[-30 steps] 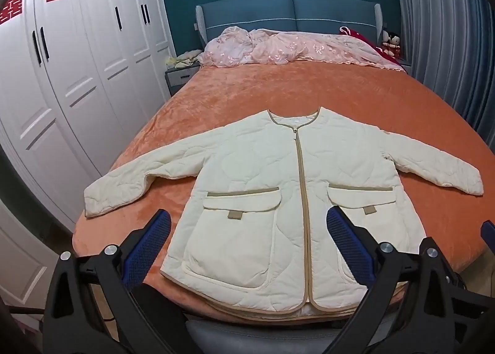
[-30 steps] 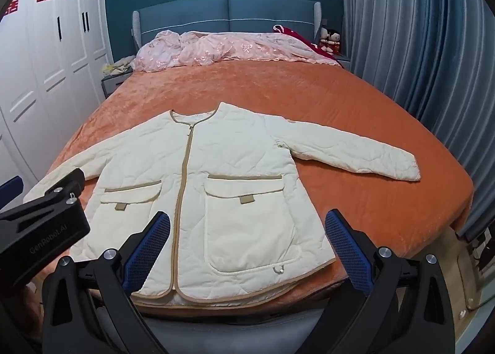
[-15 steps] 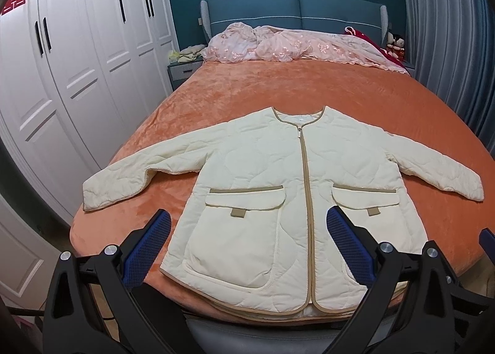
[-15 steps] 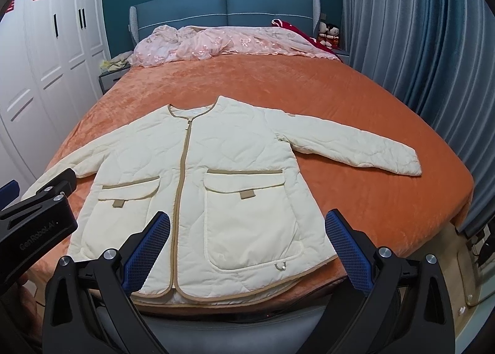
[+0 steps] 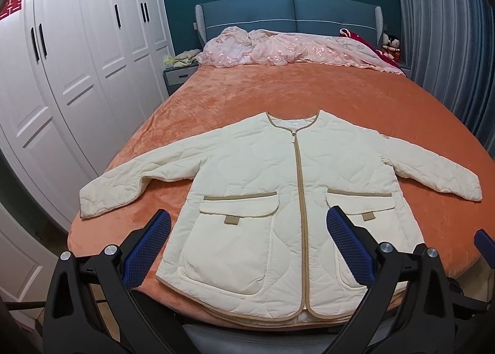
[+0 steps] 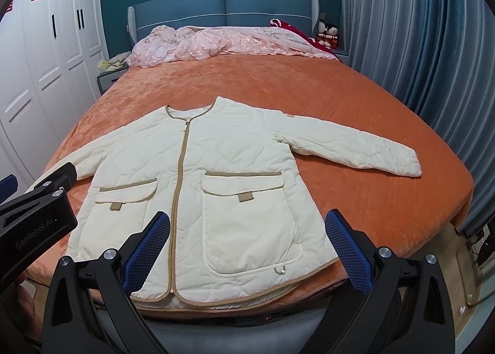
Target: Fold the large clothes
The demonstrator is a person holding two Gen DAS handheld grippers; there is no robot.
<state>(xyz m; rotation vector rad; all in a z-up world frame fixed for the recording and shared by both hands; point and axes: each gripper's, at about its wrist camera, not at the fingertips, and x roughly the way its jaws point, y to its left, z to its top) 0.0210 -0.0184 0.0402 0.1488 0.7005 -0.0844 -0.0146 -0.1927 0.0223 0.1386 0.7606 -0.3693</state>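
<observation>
Both of our grippers are held wide apart at the jaws and grip nothing: the left gripper (image 5: 249, 244) and the right gripper (image 6: 247, 244) each hover at the foot of the bed (image 5: 355, 100), short of the hem, with their blue-padded fingers (image 5: 349, 245) pointing forward up the mattress. From the right wrist view we also see the black body of the left gripper (image 6: 34, 224) off to our left side, raised over the near bed corner.

Ahead of us the orange bedspread carries the jacket (image 5: 278, 183), laid flat on its back with the front up, collar toward the headboard and hem at the near edge of the bed. It is a cream quilted piece with tan binding round the neckline, hem and front opening, and the zip (image 5: 299, 199) is closed up to the collar. Its two sleeves (image 6: 355, 143) are spread outward and lie on the bedspread on either side. Two large patch pockets (image 5: 238, 236) sit low on the front, each with a tan-edged flap and a small tan tab. A little metal ring (image 6: 279, 270) hangs at the bottom of the pocket on our right. Near the hem the fabric shows several stacked layers along the bed edge.
</observation>
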